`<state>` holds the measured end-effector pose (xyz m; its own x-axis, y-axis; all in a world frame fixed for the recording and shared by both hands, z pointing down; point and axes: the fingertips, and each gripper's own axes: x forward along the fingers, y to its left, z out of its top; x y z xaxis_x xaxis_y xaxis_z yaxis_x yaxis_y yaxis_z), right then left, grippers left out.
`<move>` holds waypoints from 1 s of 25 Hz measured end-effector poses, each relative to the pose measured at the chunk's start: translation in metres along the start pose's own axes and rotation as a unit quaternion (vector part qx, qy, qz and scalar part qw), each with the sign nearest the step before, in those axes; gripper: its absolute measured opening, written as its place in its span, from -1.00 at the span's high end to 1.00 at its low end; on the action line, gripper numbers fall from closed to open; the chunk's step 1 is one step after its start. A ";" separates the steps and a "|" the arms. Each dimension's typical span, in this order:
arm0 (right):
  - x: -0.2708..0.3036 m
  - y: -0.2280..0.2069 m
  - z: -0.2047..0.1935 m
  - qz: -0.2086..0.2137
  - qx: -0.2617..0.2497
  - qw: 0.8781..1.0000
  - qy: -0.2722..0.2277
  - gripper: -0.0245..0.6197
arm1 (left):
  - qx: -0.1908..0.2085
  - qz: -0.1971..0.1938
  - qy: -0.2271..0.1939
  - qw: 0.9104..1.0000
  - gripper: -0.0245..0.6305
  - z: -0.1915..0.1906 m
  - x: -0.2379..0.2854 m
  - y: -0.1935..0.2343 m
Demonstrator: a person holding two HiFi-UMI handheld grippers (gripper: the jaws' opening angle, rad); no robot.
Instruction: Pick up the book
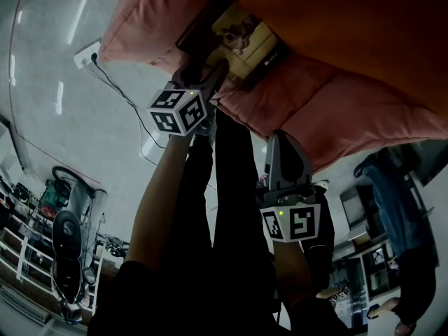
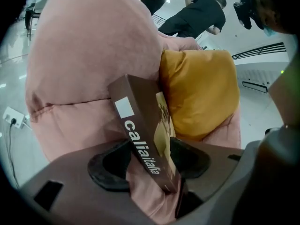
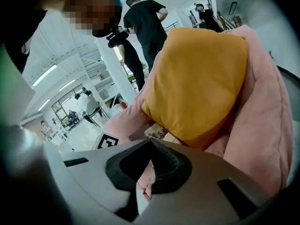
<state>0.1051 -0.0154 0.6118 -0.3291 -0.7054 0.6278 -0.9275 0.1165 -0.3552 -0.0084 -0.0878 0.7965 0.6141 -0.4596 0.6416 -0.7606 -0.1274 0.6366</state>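
My left gripper (image 2: 149,165) has its jaws spread wide, and the book (image 2: 140,125) stands between them, spine toward me, its top leaning to the left. The spine is brown, with a white square and white lettering. The left pad is clear of it. The right pad lies close against the cover, perhaps touching, though I cannot be sure. The book's lower end sinks into a fold of the pink cushion (image 2: 89,55), which bulges high on the left. An orange cushion (image 2: 199,90) sits just behind the book on the right. Beyond them, people (image 2: 194,15) in black stand.
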 end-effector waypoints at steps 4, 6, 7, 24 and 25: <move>0.000 -0.005 -0.003 -0.003 0.003 1.000 0.004 0.92 | -0.009 0.000 -0.003 1.000 0.15 0.004 0.012 0.003; -0.001 -0.007 -0.003 -0.003 0.004 1.000 0.005 0.92 | -0.011 0.000 -0.003 1.000 0.12 0.006 0.014 0.004; -0.001 -0.008 -0.003 -0.003 0.005 1.000 0.006 0.92 | -0.011 -0.001 -0.003 1.000 0.11 0.006 0.015 0.004; 0.002 -0.008 -0.009 -0.003 0.006 1.000 0.005 0.92 | -0.012 -0.029 -0.026 0.999 0.33 0.009 0.007 -0.006; 0.002 -0.008 -0.009 -0.004 0.005 1.000 0.005 0.92 | -0.014 -0.033 -0.027 0.999 0.35 0.009 0.006 -0.006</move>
<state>0.1104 -0.0110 0.6220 -0.3234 -0.6990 0.6379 -0.9282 0.1031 -0.3576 -0.0019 -0.0979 0.7923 0.6499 -0.4973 0.5747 -0.7125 -0.1353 0.6885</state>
